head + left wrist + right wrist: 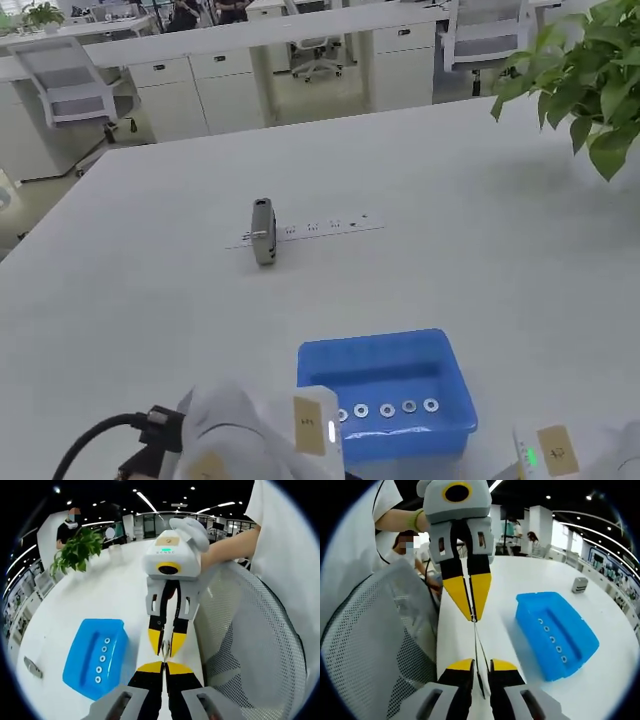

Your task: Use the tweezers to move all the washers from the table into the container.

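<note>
Your right gripper (481, 664) has its jaws pinched on the tweezers (476, 645). Your left gripper (163, 666) faces it, jaws closed on the tweezers' other end. Five washers (386, 410) lie in a row inside the blue container (420, 435) on the desk (450, 200). A mesh chair back (375, 640) stands beside both grippers. A grey device (263, 230) and a plant (590, 80) sit well beyond the container.

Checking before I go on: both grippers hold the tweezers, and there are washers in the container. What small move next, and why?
Probably open the left gripper and let the right gripper lay the tweezers on the table: five washers already sit in the blue container, and both grippers pinch the tweezers.
</note>
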`<state>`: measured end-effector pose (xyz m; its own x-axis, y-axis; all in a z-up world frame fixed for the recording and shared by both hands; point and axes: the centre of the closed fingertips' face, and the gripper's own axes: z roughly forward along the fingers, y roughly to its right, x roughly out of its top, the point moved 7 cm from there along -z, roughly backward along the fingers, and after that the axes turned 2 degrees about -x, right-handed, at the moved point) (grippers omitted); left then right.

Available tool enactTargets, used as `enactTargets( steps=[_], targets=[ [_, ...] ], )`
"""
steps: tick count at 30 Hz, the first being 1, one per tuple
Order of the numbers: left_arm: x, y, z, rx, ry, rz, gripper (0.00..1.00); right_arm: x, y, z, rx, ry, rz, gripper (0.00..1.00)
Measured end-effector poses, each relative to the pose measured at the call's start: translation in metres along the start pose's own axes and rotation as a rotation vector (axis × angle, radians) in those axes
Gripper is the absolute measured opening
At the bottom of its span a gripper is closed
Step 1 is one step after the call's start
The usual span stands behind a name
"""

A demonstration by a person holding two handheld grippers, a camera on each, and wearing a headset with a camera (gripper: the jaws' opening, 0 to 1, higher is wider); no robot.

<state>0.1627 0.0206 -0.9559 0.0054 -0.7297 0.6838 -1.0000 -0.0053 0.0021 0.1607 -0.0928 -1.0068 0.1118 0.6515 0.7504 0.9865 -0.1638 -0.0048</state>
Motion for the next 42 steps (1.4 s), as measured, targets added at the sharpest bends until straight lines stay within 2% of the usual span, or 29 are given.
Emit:
enactTargets(
  steps=[4, 12, 19, 26, 33, 42],
  targets=[
    [-0.005, -0.001, 0.001, 0.003, -0.014, -0.01, 0.0, -0.005, -0.001, -0.007, -0.016, -0.018, 0.019, 0.14],
    [-0.014, -0.001, 0.006, 0.004, -0.053, -0.005, 0.0, -0.014, -0.003, -0.026, -0.072, 0.017, 0.116, 0.21],
    [-0.025, -0.001, 0.014, 0.003, -0.099, -0.004, 0.0, -0.02, -0.005, -0.024, -0.077, -0.011, 0.136, 0.21],
    [-0.037, -0.003, 0.022, 0.006, -0.148, -0.003, 0.0, -0.02, -0.005, -0.031, -0.111, 0.009, 0.183, 0.22],
    [-0.047, -0.004, 0.034, 0.004, -0.212, 0.003, 0.0, -0.019, -0.002, -0.054, -0.204, 0.047, 0.241, 0.23],
    [-0.053, -0.002, 0.039, 0.017, -0.268, 0.027, 0.0, -0.018, 0.001, -0.098, -0.365, 0.104, 0.291, 0.25]
  ],
)
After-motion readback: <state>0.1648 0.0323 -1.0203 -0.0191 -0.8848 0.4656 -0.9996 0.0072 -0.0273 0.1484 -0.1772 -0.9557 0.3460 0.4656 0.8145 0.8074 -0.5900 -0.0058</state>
